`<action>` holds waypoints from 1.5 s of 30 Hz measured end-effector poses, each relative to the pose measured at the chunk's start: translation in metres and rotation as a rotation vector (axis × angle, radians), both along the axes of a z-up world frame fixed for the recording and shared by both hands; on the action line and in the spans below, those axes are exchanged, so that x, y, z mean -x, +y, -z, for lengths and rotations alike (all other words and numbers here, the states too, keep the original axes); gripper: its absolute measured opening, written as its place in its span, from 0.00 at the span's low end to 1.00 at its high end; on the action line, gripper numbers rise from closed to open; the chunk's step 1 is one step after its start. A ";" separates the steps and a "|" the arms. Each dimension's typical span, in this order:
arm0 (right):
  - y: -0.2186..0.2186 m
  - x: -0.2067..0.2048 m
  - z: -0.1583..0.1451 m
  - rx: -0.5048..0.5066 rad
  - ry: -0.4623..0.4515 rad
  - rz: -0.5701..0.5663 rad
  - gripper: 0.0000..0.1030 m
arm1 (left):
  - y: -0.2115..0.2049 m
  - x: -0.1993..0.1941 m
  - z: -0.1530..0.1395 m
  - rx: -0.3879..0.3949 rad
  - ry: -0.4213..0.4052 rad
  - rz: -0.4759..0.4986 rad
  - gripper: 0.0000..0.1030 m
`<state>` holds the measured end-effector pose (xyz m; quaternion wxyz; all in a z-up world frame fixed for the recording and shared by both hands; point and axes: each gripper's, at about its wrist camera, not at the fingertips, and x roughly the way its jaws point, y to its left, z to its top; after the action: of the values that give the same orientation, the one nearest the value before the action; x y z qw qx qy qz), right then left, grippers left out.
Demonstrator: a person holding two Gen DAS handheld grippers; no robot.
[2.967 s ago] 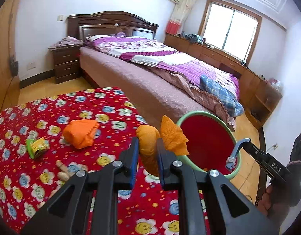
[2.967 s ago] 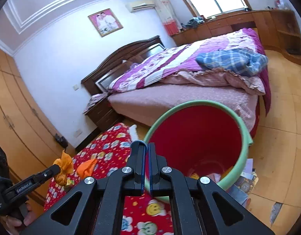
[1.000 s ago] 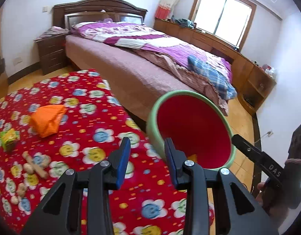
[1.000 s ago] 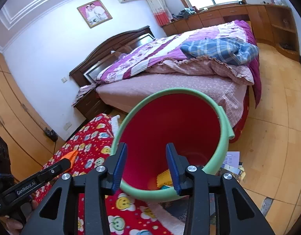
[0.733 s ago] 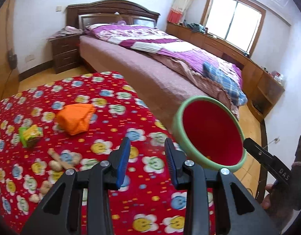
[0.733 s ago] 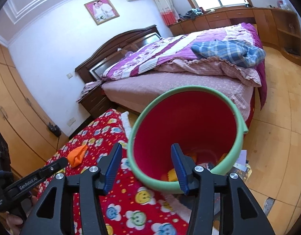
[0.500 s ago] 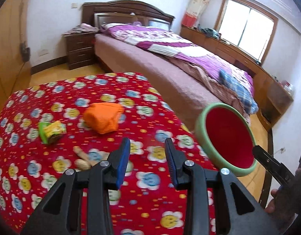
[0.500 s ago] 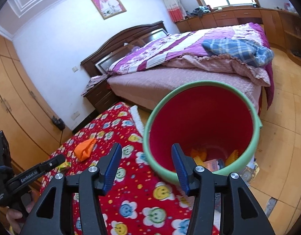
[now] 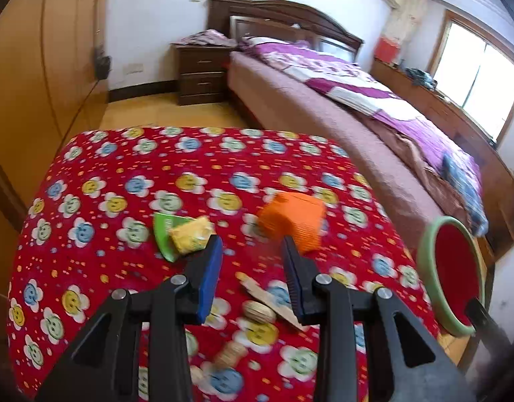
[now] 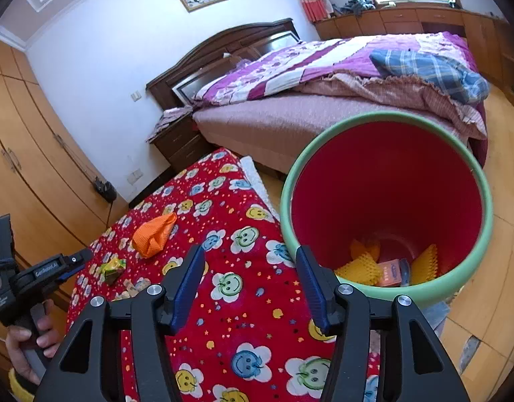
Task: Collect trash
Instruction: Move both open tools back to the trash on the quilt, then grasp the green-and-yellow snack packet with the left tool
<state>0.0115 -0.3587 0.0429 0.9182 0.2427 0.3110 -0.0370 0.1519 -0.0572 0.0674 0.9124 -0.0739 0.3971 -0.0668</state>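
Left gripper [image 9: 251, 246]: jaws apart, nothing between; bare red cloth [image 9: 203, 154] straight ahead. Just off the left tip, green-yellow wrapper [image 9: 181, 234]; just off the right tip, orange crumpled piece [image 9: 292, 219]. Below the gap, wooden stick [image 9: 268, 299] and round nutshells [image 9: 258, 311] lie in the lane.

Right gripper [image 10: 248, 269]: jaws have just been opening, nothing between; open cloth ahead. Bucket [image 10: 451, 293] rim close by the right tip, mouth unobstructed, scraps at bottom.
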 end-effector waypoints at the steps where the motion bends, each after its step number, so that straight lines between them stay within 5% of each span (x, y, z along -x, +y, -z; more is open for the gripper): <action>1: 0.001 -0.002 0.002 0.000 0.003 -0.001 0.57 | 0.004 -0.004 0.003 -0.003 0.005 -0.011 0.35; 11: -0.001 -0.022 0.020 -0.020 0.052 -0.004 0.57 | 0.022 -0.051 0.043 -0.057 0.118 -0.090 0.35; 23: 0.000 -0.033 0.025 -0.024 0.064 -0.029 0.57 | 0.024 -0.074 0.064 -0.105 0.149 -0.142 0.43; 34: 0.000 -0.033 0.027 -0.036 0.065 -0.036 0.57 | 0.013 -0.063 0.067 -0.183 0.088 -0.117 0.43; 45: 0.010 -0.031 0.018 -0.020 0.051 -0.062 0.57 | 0.021 -0.031 0.047 -0.105 0.024 -0.060 0.30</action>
<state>0.0427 -0.3484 0.0247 0.9082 0.2410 0.3420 -0.0116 0.1826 -0.0357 0.0204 0.9118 -0.0385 0.4084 -0.0177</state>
